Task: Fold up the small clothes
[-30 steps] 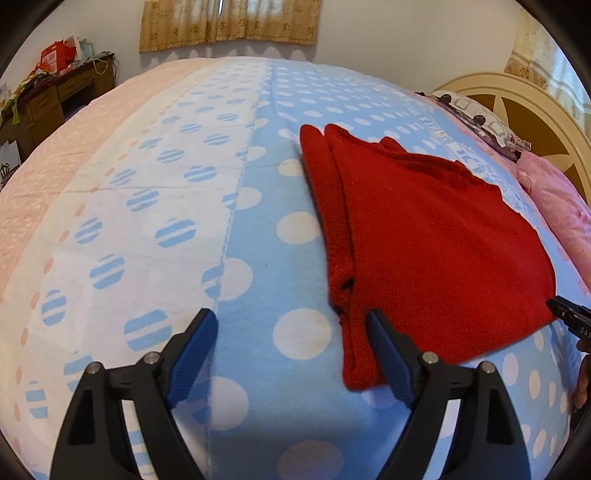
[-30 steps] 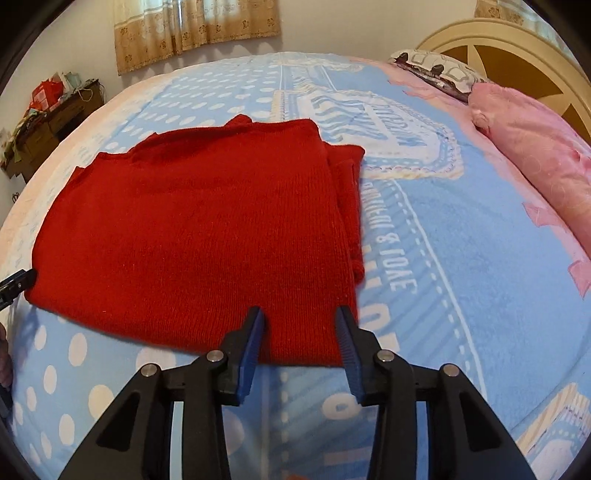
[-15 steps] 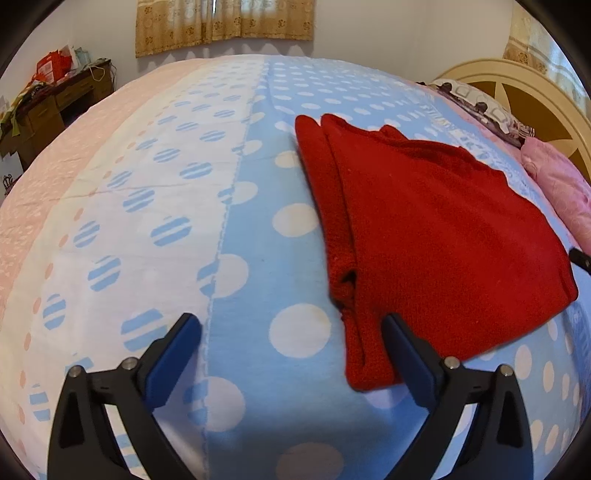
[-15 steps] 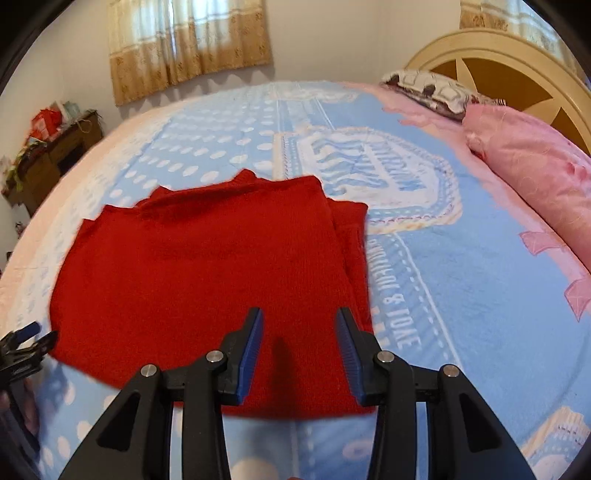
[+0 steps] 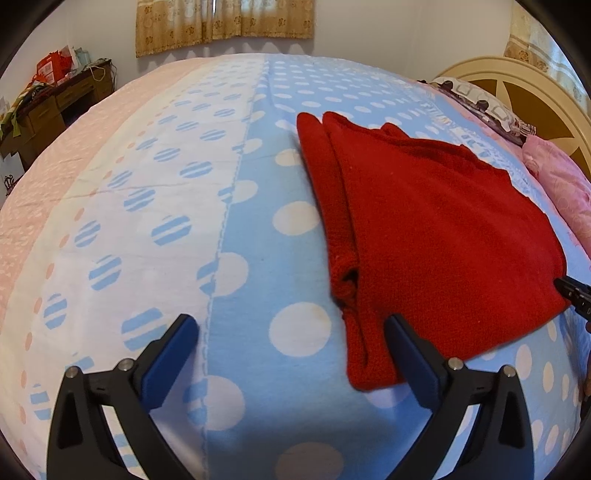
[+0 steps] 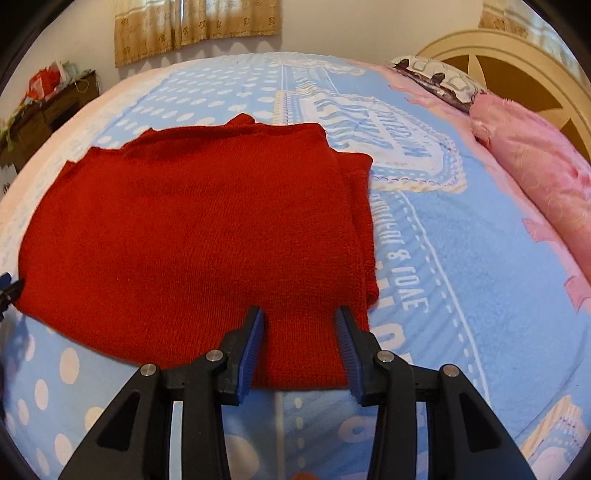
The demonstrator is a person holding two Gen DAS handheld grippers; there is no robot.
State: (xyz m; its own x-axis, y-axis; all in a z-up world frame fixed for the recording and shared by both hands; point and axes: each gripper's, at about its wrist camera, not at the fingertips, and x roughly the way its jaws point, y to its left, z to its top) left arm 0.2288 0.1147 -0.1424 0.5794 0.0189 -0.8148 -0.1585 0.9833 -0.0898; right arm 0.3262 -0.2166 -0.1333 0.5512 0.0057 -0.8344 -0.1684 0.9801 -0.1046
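A red knitted sweater (image 5: 436,236) lies folded flat on the blue dotted bedspread (image 5: 240,203), its sleeves tucked along both sides. My left gripper (image 5: 290,326) is open wide at the sweater's near left corner. Its right finger is over the folded edge and its left finger over bare bedspread. My right gripper (image 6: 300,315) is open, jaws partly apart, over the sweater's (image 6: 192,229) near right hem. The cloth lies flat between the fingers, not pinched. Each view shows the tip of the other gripper at its edge.
A pink pillow (image 6: 535,166) and a patterned pillow (image 6: 436,79) lie against the cream headboard (image 6: 517,51) on the right. A cluttered wooden desk (image 5: 48,107) stands beyond the bed at far left. Curtains (image 5: 225,22) hang on the far wall.
My left gripper's jaws have spread wider, in the same spot. My right gripper pulled back a little from the hem, then came back over it at the same opening.
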